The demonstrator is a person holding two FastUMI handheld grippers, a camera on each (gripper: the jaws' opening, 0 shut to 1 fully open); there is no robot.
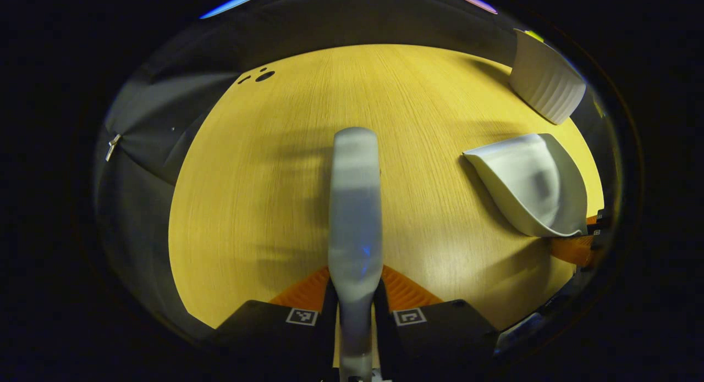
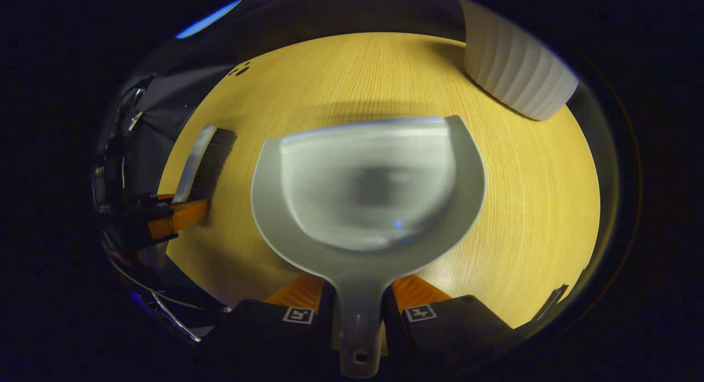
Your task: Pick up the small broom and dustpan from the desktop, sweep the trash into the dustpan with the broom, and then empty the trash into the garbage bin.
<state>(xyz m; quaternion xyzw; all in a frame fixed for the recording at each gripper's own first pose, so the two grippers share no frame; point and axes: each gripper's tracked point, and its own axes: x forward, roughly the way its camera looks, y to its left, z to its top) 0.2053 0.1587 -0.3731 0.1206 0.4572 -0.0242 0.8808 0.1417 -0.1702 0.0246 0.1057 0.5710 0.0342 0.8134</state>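
Note:
My left gripper is shut on the handle of the small grey broom, which points forward above the wooden desktop. My right gripper is shut on the handle of the grey dustpan, held level over the desk. A dark blurred patch lies on the pan's floor; I cannot tell what it is. In the right gripper view the broom stands at the left with dark bristles, held by the left gripper. The dustpan shows at the right of the left gripper view.
A white ribbed bin stands at the desk's far right corner, just beyond the dustpan; the bin sits top right in the left gripper view. Small dark holes mark the desk's far left. The desk edge drops off on the left.

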